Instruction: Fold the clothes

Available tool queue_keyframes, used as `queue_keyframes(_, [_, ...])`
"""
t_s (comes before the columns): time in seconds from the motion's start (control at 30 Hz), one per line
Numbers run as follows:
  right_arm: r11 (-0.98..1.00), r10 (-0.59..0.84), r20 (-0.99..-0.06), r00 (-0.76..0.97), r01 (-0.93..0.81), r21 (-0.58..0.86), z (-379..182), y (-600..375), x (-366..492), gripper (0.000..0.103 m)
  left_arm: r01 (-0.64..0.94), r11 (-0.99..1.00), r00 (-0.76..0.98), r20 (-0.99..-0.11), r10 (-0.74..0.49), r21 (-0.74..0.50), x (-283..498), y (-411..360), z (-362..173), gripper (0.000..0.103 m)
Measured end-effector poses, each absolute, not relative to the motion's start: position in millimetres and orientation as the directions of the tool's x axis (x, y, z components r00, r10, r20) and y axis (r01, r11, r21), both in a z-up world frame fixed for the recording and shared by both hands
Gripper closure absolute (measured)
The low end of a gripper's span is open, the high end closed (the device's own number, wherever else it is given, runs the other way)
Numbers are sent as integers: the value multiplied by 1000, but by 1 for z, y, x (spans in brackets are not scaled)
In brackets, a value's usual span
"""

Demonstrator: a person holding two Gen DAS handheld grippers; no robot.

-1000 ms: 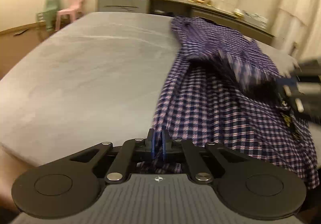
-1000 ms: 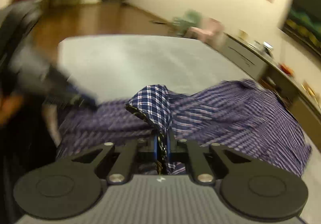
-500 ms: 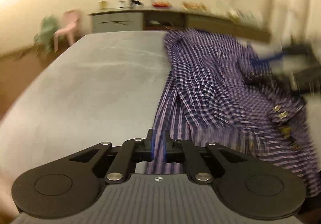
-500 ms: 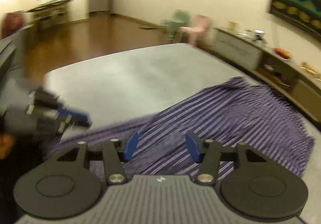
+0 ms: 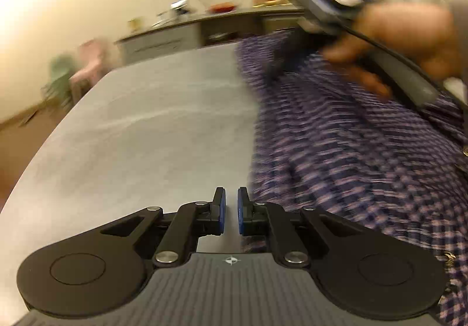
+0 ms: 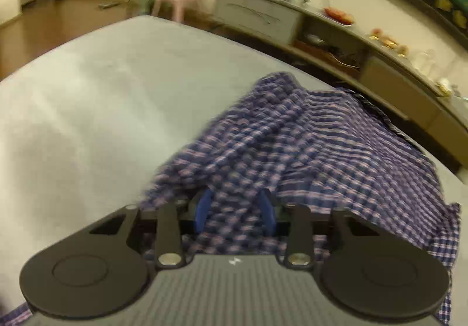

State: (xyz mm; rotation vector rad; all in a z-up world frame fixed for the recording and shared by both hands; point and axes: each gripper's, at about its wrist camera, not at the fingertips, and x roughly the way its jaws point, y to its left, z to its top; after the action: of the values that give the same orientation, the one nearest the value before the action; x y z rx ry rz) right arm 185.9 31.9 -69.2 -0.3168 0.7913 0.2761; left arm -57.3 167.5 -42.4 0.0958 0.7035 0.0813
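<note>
Shirt point(image 6: 307, 147): blue-and-pink check, lying rumpled on the right part of a grey desk point(image 5: 152, 133), one fold humped up at the near end.

Left gripper point(image 5: 231, 215): jaws narrow, a slim gap between the blue pads, nothing in it; bare desk shows below, shirt edge just to its right.

Right gripper point(image 6: 236, 210): jaws closing, part-way apart, shirt cloth bunched between them; whether the pads press it cannot be told.

Hand point(image 5: 409, 33): blurred, holding the right gripper's body above the shirt.
</note>
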Motion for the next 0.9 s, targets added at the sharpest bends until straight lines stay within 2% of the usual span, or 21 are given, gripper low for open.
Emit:
queue_keyframes(0.1, [942, 73, -713, 698, -284, -181, -75, 11, 184, 64, -158, 987, 739, -657, 146, 41, -58, 186, -41, 94])
queue_keyframes(0.23, [922, 62, -661, 748, -297, -249, -62, 24, 174, 63, -124, 990, 755, -641, 138, 67, -72, 179, -41, 95])
queue_keyframes(0.27, [917, 61, -646, 761, -298, -265, -57, 28, 171, 62, -108, 994, 756, -647, 104, 35, -71, 182, -41, 95])
queue_keyframes(0.33, [914, 157, -655, 740, -360, -188, -44, 39, 164, 61, -71, 997, 755, -655, 41, -19, -71, 186, -41, 95])
queue_keyframes(0.43, [878, 214, -749, 628, -460, -135, -51, 69, 174, 62, -26, 999, 748, -664, -9, -43, -73, 183, -43, 95])
queue_keyframes(0.47, [873, 151, -769, 622, -448, -191, -61, 80, 183, 63, -24, 999, 748, -664, -10, -43, -72, 182, -45, 95])
queue_keyframes(0.5, [864, 96, -779, 620, -440, -244, -71, 88, 189, 79, -21, 999, 749, -663, -8, -36, -73, 182, -46, 95])
queue_keyframes(0.57, [854, 85, -792, 605, -454, -254, -79, 97, 199, 96, -25, 999, 749, -663, -3, -32, -75, 181, -47, 95])
queue_keyframes(0.7, [876, 137, -791, 597, -446, -184, -71, 101, 209, 100, -61, 997, 750, -661, 21, -38, -83, 182, -49, 95])
queue_keyframes(0.9, [891, 420, -753, 506, -387, 237, -66, 73, 233, 102, -166, 986, 756, -645, 115, -19, -106, 175, -49, 95])
